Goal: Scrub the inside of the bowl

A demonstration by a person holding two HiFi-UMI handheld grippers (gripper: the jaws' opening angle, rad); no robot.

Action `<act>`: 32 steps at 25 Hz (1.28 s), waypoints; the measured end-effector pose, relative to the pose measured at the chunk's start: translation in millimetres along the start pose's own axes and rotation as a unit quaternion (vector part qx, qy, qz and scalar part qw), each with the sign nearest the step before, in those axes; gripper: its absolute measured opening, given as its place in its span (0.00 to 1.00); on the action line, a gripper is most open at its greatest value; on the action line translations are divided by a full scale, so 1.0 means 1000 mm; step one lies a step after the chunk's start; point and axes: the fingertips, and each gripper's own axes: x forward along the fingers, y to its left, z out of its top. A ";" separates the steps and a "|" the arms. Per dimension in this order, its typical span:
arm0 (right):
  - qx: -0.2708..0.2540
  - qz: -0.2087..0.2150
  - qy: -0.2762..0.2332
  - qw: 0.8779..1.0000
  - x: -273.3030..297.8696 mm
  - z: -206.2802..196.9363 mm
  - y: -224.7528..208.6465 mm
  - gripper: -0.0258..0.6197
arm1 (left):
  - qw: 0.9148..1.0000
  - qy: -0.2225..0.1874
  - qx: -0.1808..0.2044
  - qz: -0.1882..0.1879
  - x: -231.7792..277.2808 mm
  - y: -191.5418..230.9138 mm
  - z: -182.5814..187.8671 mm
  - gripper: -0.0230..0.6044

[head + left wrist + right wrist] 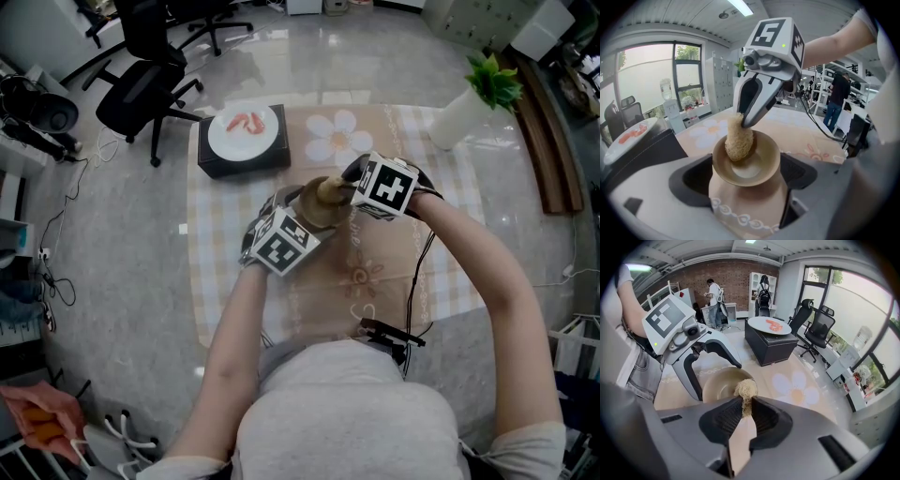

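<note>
Head view: the left gripper (302, 220) holds the bowl (317, 212) over the checked tablecloth (450, 272); the right gripper (339, 192) approaches from the opposite side, presenting the loofah scrubber (330, 190) at the bowl's mouth.

Left gripper view: the jaws are clamped on the bowl's (757, 164) outer sides, with its opening facing the camera; the scrubber (738, 143) touches the upper-left inner wall; the bowl's floor is uncovered. Recommended: sweep the scrubber round the wall, then across the centre; apply light pressure only, so the bowl does not twist in its grip.

Right gripper view: the jaws are clenched on the scrubber (744, 394), and only a short tuft projects; hold the jaw tips clear of the rim.
</note>
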 end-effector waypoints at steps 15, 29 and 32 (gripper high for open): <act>0.008 0.068 -0.003 0.998 -0.011 -0.013 0.045 0.13 | 1.000 0.000 0.001 -0.001 0.000 0.000 0.000 0.72; 0.077 0.018 -0.099 0.992 0.007 0.009 0.043 0.13 | 1.000 0.001 0.000 0.000 0.000 0.000 0.000 0.72; 0.089 -0.027 -0.110 0.990 0.010 0.010 0.032 0.13 | 1.000 0.001 0.000 0.000 0.000 0.000 0.000 0.72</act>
